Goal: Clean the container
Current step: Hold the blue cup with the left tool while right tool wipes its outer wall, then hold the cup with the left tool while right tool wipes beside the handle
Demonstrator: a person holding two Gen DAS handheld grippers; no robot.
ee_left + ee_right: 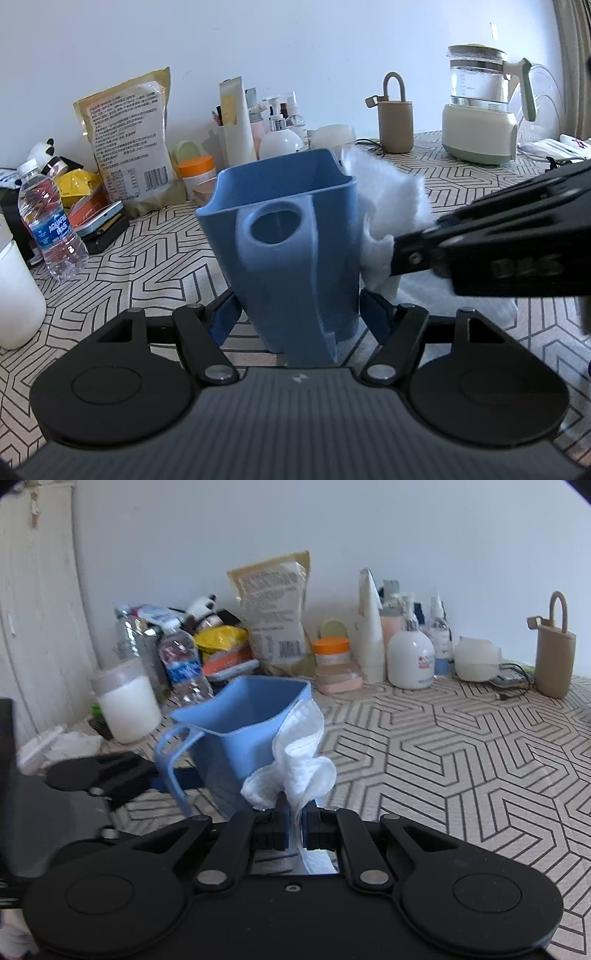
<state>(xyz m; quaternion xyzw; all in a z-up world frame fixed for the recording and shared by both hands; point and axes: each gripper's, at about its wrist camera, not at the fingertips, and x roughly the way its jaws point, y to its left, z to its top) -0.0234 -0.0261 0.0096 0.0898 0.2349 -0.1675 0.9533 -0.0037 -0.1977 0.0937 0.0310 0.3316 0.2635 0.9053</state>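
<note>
A blue plastic container (291, 251) with a handle stands upright between the blue pads of my left gripper (295, 314), which is shut on its lower body. It also shows in the right wrist view (240, 731), handle to the left. My right gripper (293, 823) is shut on a white cloth (299, 764) and presses it against the container's outer right wall. In the left wrist view the cloth (384, 206) lies against the container's right side, with the right gripper (399, 254) coming in from the right.
The table has a geometric-patterned cover (461, 757). Along the back wall stand a water bottle (48, 218), a food bag (129, 133), toiletry bottles (277, 133), a beige flask (395, 118) and a glass kettle (480, 103). A white jar (125, 701) stands at left.
</note>
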